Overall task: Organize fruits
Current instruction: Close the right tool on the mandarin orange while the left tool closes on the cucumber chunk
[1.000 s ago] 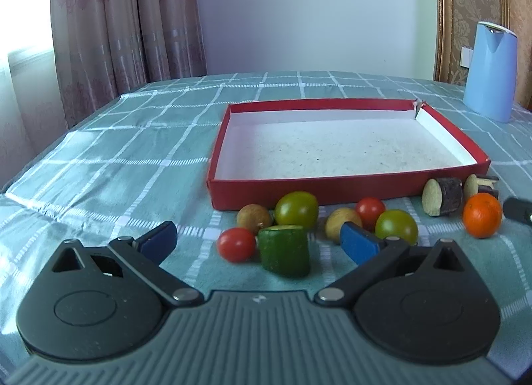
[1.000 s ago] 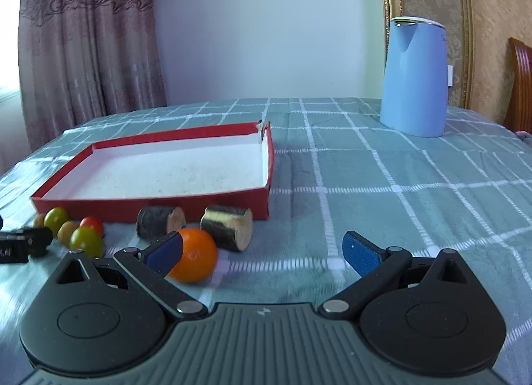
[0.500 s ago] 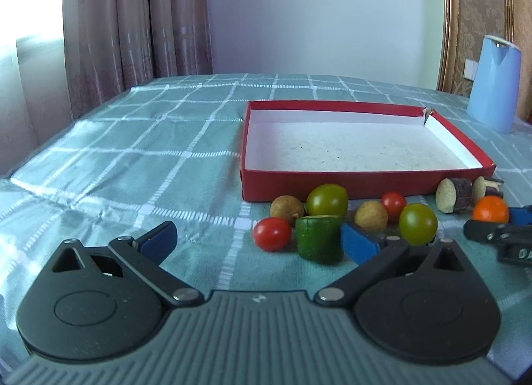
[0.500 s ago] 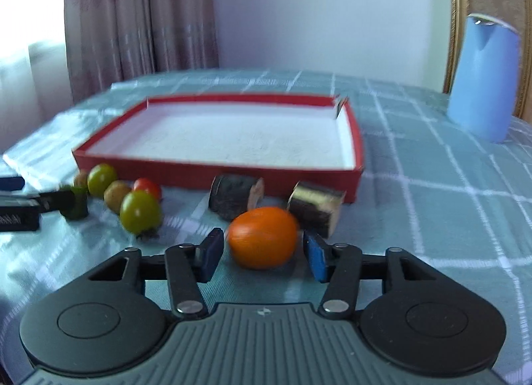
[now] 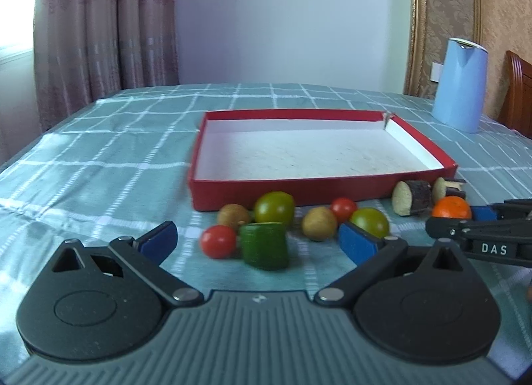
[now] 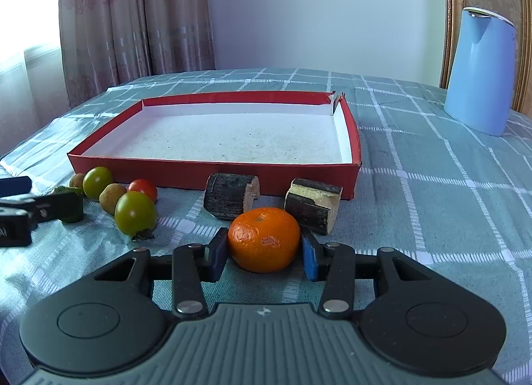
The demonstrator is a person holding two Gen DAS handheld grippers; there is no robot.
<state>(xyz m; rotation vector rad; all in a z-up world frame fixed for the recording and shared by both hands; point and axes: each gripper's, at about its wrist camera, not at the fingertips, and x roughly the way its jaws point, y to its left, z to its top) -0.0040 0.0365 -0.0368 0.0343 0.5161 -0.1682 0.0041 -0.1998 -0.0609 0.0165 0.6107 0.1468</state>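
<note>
My right gripper (image 6: pixel 264 257) is shut on an orange mandarin (image 6: pixel 264 238) that rests on the tablecloth in front of the red tray (image 6: pixel 212 173); both blue pads touch its sides. The mandarin also shows in the left wrist view (image 5: pixel 451 207). My left gripper (image 5: pixel 256 245) is open and empty, with a red tomato (image 5: pixel 217 241) and a green cucumber chunk (image 5: pixel 264 245) between its fingers. Green tomatoes (image 5: pixel 274 207), brown longans (image 5: pixel 319 222) and another red tomato (image 5: pixel 344 208) lie in front of the empty tray (image 5: pixel 282 190).
Two dark eggplant chunks (image 6: pixel 231 195) (image 6: pixel 312 203) lie between the mandarin and the tray. A blue kettle (image 6: pixel 478 69) stands at the back right. Curtains hang at the back left. A wooden chair (image 5: pixel 518 92) shows at the far right.
My right gripper swung left onto the mandarin and closed on it. My left gripper drew back and turned, so the fruits sit more to the right.
</note>
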